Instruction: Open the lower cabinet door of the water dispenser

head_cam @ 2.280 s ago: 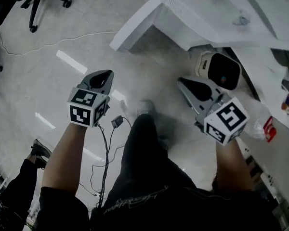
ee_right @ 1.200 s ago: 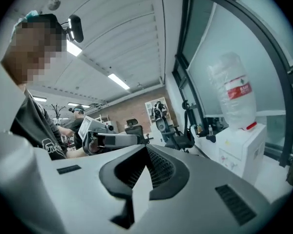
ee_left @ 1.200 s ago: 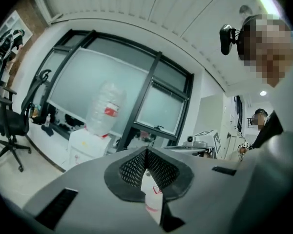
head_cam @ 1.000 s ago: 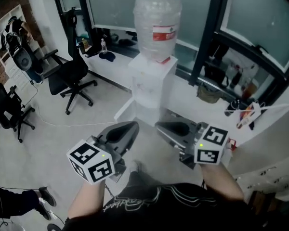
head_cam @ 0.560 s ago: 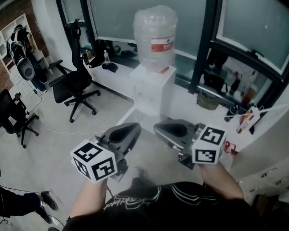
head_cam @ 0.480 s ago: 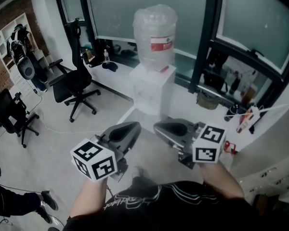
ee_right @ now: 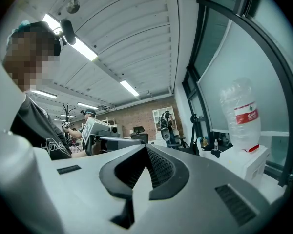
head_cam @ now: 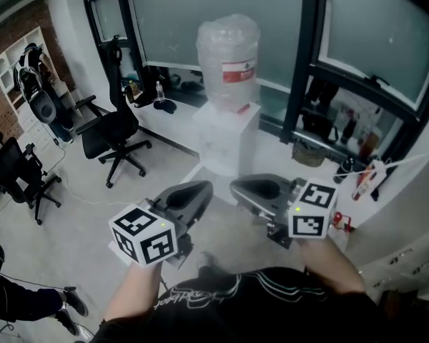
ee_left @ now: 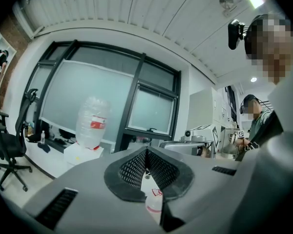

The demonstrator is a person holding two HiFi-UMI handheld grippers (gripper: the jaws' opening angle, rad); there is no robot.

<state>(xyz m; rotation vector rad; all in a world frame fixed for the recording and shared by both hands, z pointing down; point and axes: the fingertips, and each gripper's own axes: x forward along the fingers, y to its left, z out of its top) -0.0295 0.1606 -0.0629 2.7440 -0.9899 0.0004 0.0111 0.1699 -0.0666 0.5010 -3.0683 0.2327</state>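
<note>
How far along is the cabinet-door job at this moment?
Done: nothing. The dispenser stands ahead, and its lower door does not look swung open. In hand: the left gripper and right gripper are held level, shut and empty, well short of it. Left: close in, grip the door, pull it open.

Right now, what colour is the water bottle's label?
Red and white label; clearest in right gripper view.

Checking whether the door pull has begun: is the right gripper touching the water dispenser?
Apart. The right gripper view shows the water dispenser standing small and distant, off to the right of the right gripper, jaws shut and empty.
</note>
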